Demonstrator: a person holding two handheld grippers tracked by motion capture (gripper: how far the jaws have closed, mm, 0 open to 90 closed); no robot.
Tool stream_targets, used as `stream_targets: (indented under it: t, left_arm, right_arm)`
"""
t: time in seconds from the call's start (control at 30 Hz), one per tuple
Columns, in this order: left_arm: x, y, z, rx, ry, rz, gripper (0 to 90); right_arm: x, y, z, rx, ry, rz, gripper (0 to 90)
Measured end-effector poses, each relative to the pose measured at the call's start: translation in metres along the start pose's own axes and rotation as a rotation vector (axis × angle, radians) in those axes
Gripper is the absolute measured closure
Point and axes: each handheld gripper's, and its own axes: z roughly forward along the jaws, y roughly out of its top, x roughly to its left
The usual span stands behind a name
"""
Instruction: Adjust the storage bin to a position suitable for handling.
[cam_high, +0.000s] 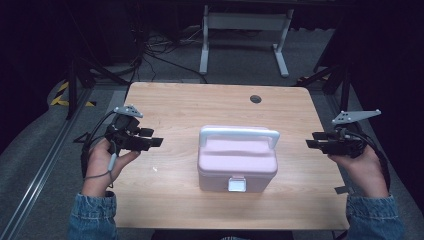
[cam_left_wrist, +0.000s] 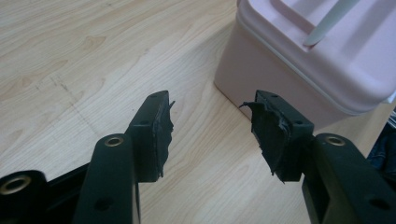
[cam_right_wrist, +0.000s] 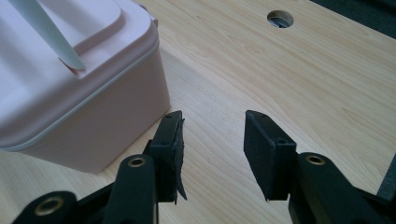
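Pale wooden table (cam_high: 165, 100), frame centre: a latched pink plastic box with white handle (cam_high: 237, 159) sits between left gripper (cam_high: 150, 138) and right gripper (cam_high: 314, 142), both spread, empty; closing in evenly would suit.

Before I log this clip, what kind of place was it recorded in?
Probably a lab or recording studio, not a home. A bare wooden table with a cable hole stands on grey carpet, loose cables trail across the floor behind it, and hazard-striped tape marks the floor at left.
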Motion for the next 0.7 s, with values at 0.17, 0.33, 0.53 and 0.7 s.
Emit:
stream_targets:
  t: [0.17,0.33,0.53,0.7]
  left_arm:
    - [-0.002,0.001,0.001,-0.002,0.010,-0.009,46.8]
    - [-0.004,0.004,-0.002,-0.019,0.017,0.000,47.7]
    - [-0.012,0.011,-0.004,-0.047,0.003,0.016,49.3]
    - [-0.017,0.019,0.000,-0.074,-0.018,0.020,47.1]
  right_arm:
    - [-0.001,0.000,-0.001,-0.016,0.028,0.011,56.2]
    - [0.000,0.002,0.001,-0.014,0.046,0.011,56.0]
    - [-0.001,0.001,0.003,-0.009,0.074,0.024,55.6]
    - [-0.001,0.000,0.005,0.002,0.089,0.017,54.7]
